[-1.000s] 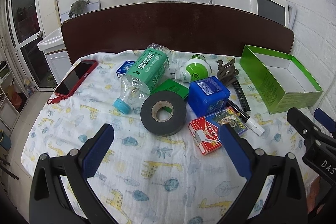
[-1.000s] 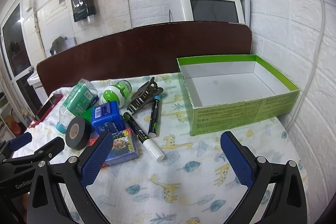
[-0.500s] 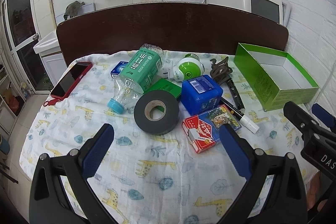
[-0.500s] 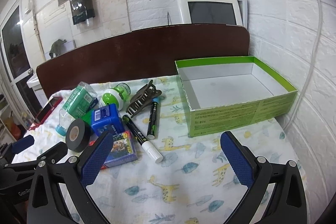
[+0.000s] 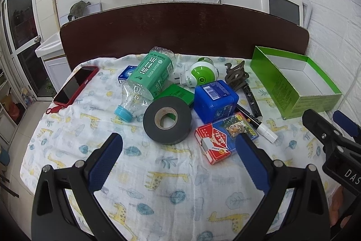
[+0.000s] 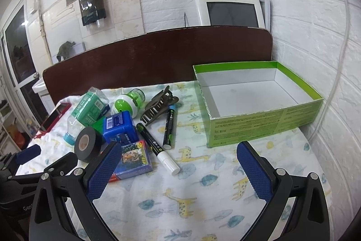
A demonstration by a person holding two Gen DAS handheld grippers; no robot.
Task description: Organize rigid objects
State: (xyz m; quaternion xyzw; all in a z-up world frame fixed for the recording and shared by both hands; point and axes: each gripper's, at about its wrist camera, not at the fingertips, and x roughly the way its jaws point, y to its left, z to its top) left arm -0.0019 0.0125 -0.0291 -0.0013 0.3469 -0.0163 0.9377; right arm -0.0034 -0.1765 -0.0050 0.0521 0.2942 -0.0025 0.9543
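Clutter partly hidden behind the tape roll point(image 5: 167, 120)
Green flat box point(image 5: 178, 93) mostly covered; left tool point(image 5: 179, 156) and right tool point(image 6: 178, 160) both wide open, holding nothing, above the cloth point(image 5: 171, 175).

Ahead of the left gripper point(image 5: 179, 146) the tape roll point(image 5: 167, 120) lies on the cloth point(image 5: 171, 175), with the bottle point(image 5: 147, 80) behind it to the left and the cube box point(image 5: 215, 97) behind it to the right. The card packs point(image 5: 222, 137) lie just before the cube box. Far left lies the phone point(image 5: 75, 85). Ahead and right of the right gripper point(image 6: 178, 163) sits the open box point(image 6: 261, 119); two markers point(image 6: 168, 128) lie ahead to its left, the hair clip point(image 6: 159, 107) behind them.
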